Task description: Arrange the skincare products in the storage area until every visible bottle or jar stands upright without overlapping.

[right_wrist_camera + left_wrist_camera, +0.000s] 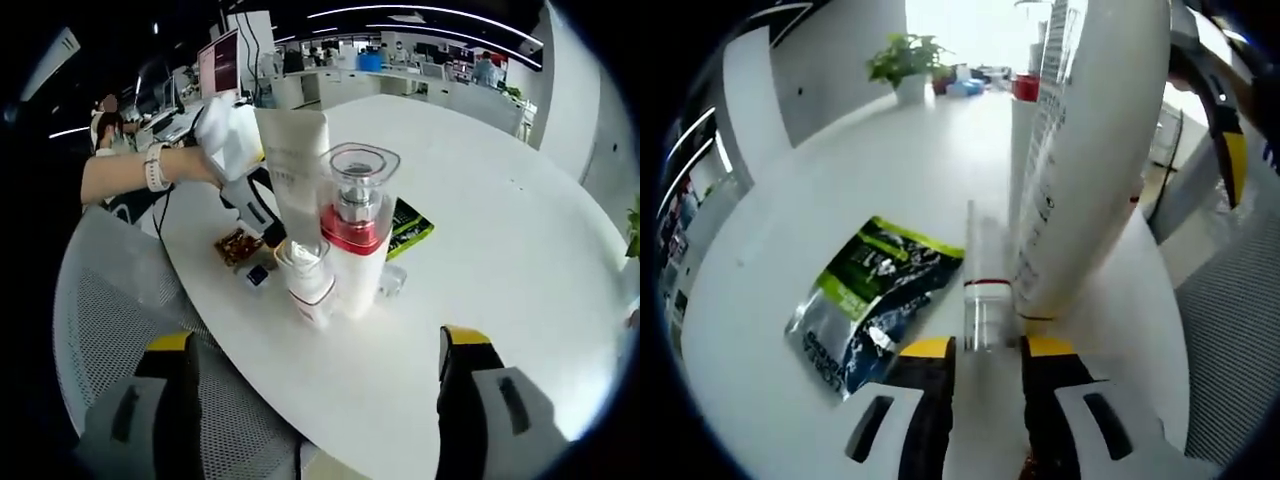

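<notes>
Right now the left gripper (986, 350) sits low over the white round table (890, 170), its yellow-tipped black jaws standing a little apart on either side of a small clear plastic bottle with a thin red band (985, 300). The jaws flank the bottle's near end, though whether the pads press on it is hard to tell. Just beside that bottle rises a tall white squeeze tube with grey print (1090, 160), leaning, and behind it a white bottle with a red collar (1023, 120) stands upright. Left of the jaws lies a flat green-and-black foil sachet (875, 300), on the tabletop. Far back on the table, a potted green plant (905, 60).

Over in the right gripper view, the right gripper (315, 370) hangs back from the table edge, jaws spread wide with nothing between them, over a grey mesh chair (120, 300). Ahead of it the products cluster together: the red-collared bottle (355, 250) upright with a clear faceted cap, the white tube (295, 170) leaning against it, a short white jar-like bottle (305, 275) in front, touching them. The clear bottle (392, 280) lies low at the right of the cluster, the sachet (410, 225) behind. A person's gloved hand (228, 130) holds the left gripper (255, 205) at the tube's far side. A small brown packet (238, 246) rests near it.
</notes>
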`<state>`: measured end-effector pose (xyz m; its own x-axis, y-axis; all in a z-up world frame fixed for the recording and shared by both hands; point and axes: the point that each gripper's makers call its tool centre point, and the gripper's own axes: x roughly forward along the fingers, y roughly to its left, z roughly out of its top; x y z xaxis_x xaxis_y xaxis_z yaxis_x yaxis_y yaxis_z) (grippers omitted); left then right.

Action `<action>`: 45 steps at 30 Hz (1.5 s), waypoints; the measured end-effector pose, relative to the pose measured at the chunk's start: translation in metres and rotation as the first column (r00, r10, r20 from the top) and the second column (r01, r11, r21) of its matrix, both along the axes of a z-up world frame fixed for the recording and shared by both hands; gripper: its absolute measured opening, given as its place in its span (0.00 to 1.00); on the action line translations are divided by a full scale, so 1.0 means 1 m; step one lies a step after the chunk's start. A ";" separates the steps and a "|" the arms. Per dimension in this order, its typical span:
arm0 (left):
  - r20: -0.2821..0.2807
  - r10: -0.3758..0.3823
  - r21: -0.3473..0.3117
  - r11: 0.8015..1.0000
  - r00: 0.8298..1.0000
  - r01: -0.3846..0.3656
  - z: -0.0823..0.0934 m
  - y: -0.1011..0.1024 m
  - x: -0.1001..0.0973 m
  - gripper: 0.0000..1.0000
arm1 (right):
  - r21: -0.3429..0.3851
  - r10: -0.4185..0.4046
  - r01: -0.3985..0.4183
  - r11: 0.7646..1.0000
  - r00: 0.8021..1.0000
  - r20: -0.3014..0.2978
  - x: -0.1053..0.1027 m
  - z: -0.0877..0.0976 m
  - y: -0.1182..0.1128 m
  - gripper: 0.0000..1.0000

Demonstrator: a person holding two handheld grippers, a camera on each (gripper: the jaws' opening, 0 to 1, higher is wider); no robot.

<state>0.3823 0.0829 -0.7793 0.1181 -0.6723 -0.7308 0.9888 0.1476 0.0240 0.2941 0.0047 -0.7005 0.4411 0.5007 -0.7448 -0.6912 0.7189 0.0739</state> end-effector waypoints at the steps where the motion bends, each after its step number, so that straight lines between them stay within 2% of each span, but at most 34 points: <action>1: 0.000 -0.002 -0.006 1.000 1.000 0.002 0.000 -0.001 0.000 0.21 | -0.001 0.000 0.000 1.000 1.000 -0.001 0.000 0.000 0.000 1.00; 4: 0.005 -0.024 -0.012 1.000 1.000 0.024 0.001 -0.003 0.000 0.17 | -0.002 -0.007 0.007 1.000 1.000 -0.003 0.001 -0.001 -0.002 1.00; 11: -0.018 -0.005 -0.021 1.000 1.000 0.005 0.006 0.000 0.001 0.16 | 0.012 -0.019 0.019 1.000 1.000 -0.010 0.000 -0.003 -0.002 1.00; 13: -0.010 -0.014 -0.020 1.000 1.000 0.014 0.004 0.001 0.001 0.16 | 0.010 -0.014 0.014 1.000 1.000 -0.013 -0.001 -0.004 -0.001 1.00; 15: 0.023 -0.027 -0.012 1.000 0.999 0.027 0.005 0.002 0.002 0.15 | 0.010 -0.014 0.014 1.000 1.000 -0.011 0.000 -0.003 -0.001 1.00; 18: -0.011 0.012 -0.025 1.000 1.000 -0.012 0.008 0.003 0.002 0.15 | 0.016 -0.018 0.018 1.000 1.000 -0.004 0.001 -0.002 0.001 1.00; 21: -0.001 0.031 -0.038 0.999 1.000 -0.031 0.013 0.006 0.004 0.15 | 0.021 -0.016 0.016 1.000 1.000 -0.001 0.001 -0.001 0.002 1.00; 23: 0.018 0.046 -0.015 0.999 0.999 -0.046 0.012 0.011 0.008 0.14 | 0.022 -0.016 0.016 1.000 1.000 -0.003 0.000 0.000 0.003 1.00; 26: -0.005 0.056 -0.029 0.998 0.998 -0.056 0.015 0.014 0.006 0.14 | 0.023 -0.016 0.015 1.000 1.000 0.003 -0.002 0.001 0.004 1.00; 29: 0.017 0.063 -0.019 0.998 0.998 -0.063 0.017 0.019 0.008 0.14 | 0.026 -0.018 0.018 1.000 1.000 0.009 -0.003 0.003 0.004 1.00; 33: 0.015 0.094 -0.029 0.995 0.995 -0.094 0.023 0.026 0.008 0.14 | 0.029 -0.025 0.024 0.999 0.999 0.030 -0.003 0.008 0.005 1.00; 34: 0.011 0.129 -0.033 0.991 0.992 -0.128 0.025 0.029 0.010 0.14 | 0.031 -0.030 0.029 0.999 0.999 0.039 -0.004 0.009 0.005 1.00; 36: 0.030 0.132 -0.037 0.991 0.991 -0.131 0.027 0.033 0.011 0.14 | 0.032 -0.023 0.022 0.999 0.998 0.054 -0.006 0.008 0.009 0.99; 38: 0.016 0.150 -0.039 0.988 0.989 -0.149 0.029 0.037 0.009 0.14 | 0.029 -0.016 0.015 0.999 0.998 0.056 -0.010 0.007 0.012 0.99; 43: 0.027 0.178 -0.028 0.984 0.984 -0.177 0.032 0.050 0.008 0.14 | 0.022 -0.016 0.014 1.000 0.997 0.079 -0.012 0.011 0.013 0.99; 45: 0.021 0.184 -0.044 0.982 0.983 -0.183 0.036 0.053 0.006 0.14 | 0.025 -0.016 0.013 1.000 0.994 0.107 -0.011 0.015 0.013 0.99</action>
<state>0.3882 0.1355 -0.7437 0.2596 -0.6673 -0.6981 0.9441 0.3274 0.0381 0.2830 0.0174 -0.6853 0.5250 0.5107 -0.6808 -0.6857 0.7277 0.0172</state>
